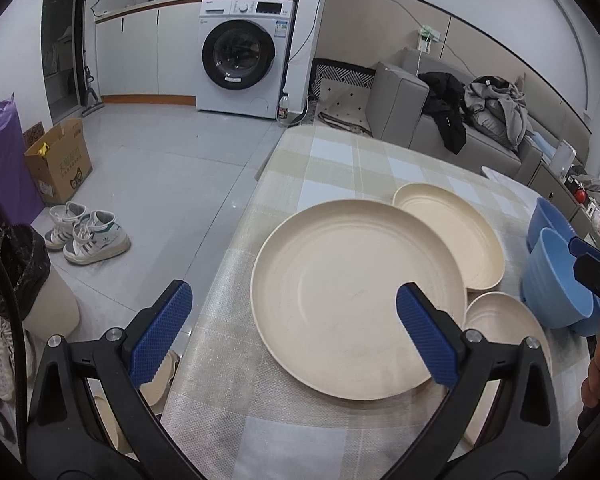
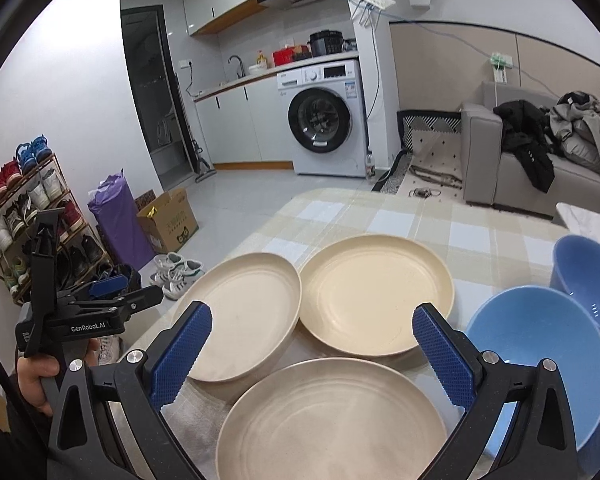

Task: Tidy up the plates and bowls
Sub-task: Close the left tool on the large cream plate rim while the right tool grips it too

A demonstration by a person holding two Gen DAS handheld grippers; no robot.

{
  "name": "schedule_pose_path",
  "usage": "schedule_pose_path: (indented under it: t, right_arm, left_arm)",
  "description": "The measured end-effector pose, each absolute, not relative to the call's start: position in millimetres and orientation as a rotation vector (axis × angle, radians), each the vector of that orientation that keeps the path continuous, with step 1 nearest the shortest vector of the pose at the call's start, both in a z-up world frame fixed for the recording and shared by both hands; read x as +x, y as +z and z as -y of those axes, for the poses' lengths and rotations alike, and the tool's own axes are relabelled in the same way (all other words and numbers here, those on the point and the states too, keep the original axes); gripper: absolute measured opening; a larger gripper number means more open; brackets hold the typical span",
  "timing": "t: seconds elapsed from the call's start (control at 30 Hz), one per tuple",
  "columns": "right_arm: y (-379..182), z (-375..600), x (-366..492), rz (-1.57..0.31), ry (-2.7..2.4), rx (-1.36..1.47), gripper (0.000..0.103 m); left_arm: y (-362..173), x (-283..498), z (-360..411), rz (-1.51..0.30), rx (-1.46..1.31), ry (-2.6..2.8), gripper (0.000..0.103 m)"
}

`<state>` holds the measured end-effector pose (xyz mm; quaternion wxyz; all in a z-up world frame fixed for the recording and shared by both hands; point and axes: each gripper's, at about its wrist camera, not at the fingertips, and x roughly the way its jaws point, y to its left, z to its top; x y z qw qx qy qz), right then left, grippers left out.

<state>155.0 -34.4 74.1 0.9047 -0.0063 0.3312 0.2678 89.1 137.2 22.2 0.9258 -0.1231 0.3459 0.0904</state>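
Three cream plates lie on the checked tablecloth: a left plate (image 1: 356,296) (image 2: 244,312), a far plate (image 1: 452,232) (image 2: 376,292) and a near plate (image 1: 504,324) (image 2: 332,420). Two blue bowls stand at the right, one nearer (image 1: 556,284) (image 2: 540,360) and one farther (image 1: 544,216) (image 2: 588,276). My left gripper (image 1: 294,316) is open and empty, hovering over the left plate's near edge. My right gripper (image 2: 312,340) is open and empty above the near plate; it also shows in the left wrist view (image 1: 592,264).
The table's left edge (image 1: 236,240) drops to a tiled floor with sneakers (image 1: 88,232), a cardboard box (image 1: 60,160) and a shoe rack (image 2: 28,216). A washing machine (image 1: 240,56) and a grey sofa (image 1: 460,120) with clothes stand behind the table.
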Motion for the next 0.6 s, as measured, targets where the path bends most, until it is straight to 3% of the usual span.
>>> schedule_pose_path:
  t: [0.27, 0.6]
  right_arm:
    - [36, 16, 188, -0.782, 0.591, -0.023, 0.101]
    - [-4, -11, 212, -0.880, 0.622, -0.075, 0.082]
  left_arm:
    - [-18, 124, -138, -0.781, -0.246, 0.167, 0.098]
    - [-55, 148, -150, -0.852, -0.264, 0.204, 0.095]
